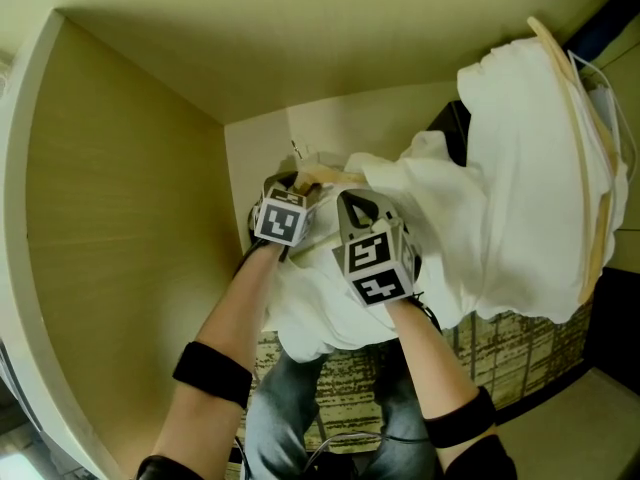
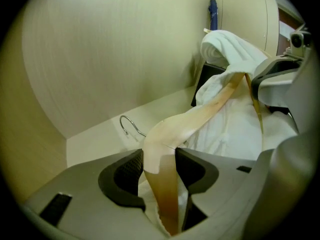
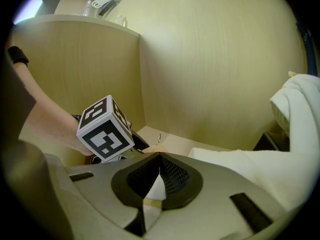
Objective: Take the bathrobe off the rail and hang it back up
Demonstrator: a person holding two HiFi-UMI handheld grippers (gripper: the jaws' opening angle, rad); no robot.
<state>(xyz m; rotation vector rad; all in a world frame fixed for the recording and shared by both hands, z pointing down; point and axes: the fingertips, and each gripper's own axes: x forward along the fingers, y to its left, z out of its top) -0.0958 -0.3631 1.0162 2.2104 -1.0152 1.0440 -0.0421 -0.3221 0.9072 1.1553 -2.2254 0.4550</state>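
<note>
The white bathrobe [image 1: 500,198] hangs bunched in front of me inside a wardrobe niche. A light wooden hanger [image 2: 167,131] with a metal hook [image 2: 129,125] runs from the robe's folds down between my left gripper's jaws. The left gripper [image 2: 159,156] is shut on that hanger arm, with both pads against the wood. In the head view the left gripper [image 1: 298,183] sits at the robe's upper left edge. My right gripper [image 1: 356,206] is beside it, shut on a fold of the robe. In the right gripper view a tip of white cloth [image 3: 154,190] is pinched in the right gripper [image 3: 160,170].
Beige wardrobe panels [image 1: 120,228] enclose the left and back. A second wooden hanger [image 1: 572,128] with white cloth hangs at the right. A blue umbrella [image 2: 213,11] stands in the far corner beside a dark object [image 2: 206,81]. Patterned carpet [image 1: 515,353] lies below.
</note>
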